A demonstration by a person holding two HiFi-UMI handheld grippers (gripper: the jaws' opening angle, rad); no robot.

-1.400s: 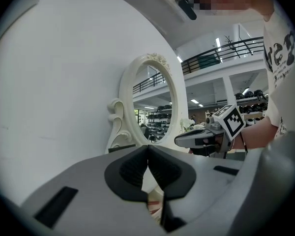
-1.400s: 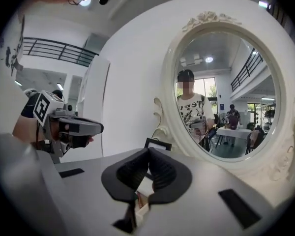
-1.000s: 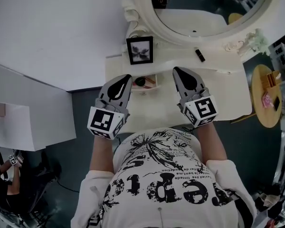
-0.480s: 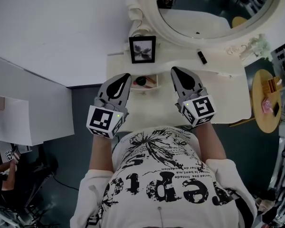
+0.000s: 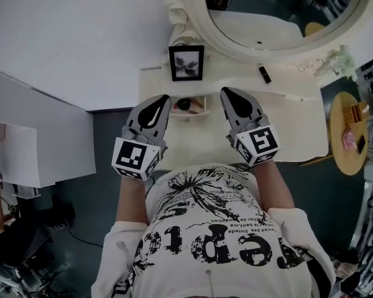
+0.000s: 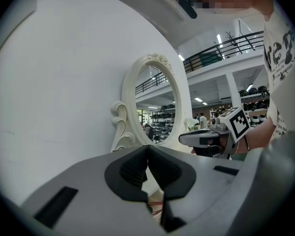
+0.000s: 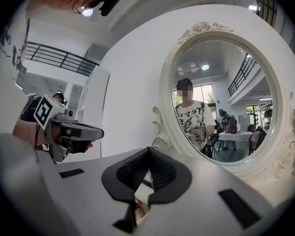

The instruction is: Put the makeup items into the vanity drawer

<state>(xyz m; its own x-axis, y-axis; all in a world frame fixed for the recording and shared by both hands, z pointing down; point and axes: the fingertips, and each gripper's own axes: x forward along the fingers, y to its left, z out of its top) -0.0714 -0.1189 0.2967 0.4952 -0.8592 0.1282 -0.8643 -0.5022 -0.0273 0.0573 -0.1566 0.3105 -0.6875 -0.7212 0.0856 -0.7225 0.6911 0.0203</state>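
The white vanity [image 5: 286, 126] has a small drawer [image 5: 189, 115] open at its front left. In it lie a black round compact [image 5: 183, 105] and a reddish item [image 5: 198, 104]. A black lipstick tube [image 5: 264, 74] lies on the top near the mirror. My left gripper [image 5: 163, 99] hovers just left of the drawer, jaws together and empty. My right gripper [image 5: 225, 93] is just right of the drawer, also shut with nothing held. In the left gripper view its tip [image 6: 147, 149] points at the mirror frame, with the right gripper [image 6: 211, 137] alongside. In the right gripper view the tip [image 7: 148, 150] is closed too.
A black picture frame [image 5: 186, 63] stands behind the drawer. The big oval mirror [image 5: 280, 11] rises at the back, white flowers [image 5: 337, 54] by its right side. A white wall panel [image 5: 62, 36] is on the left; a round side table [image 5: 348, 129] stands at the right.
My right gripper has edged slightly left toward the drawer. The left gripper has stayed put, and both remain closed.
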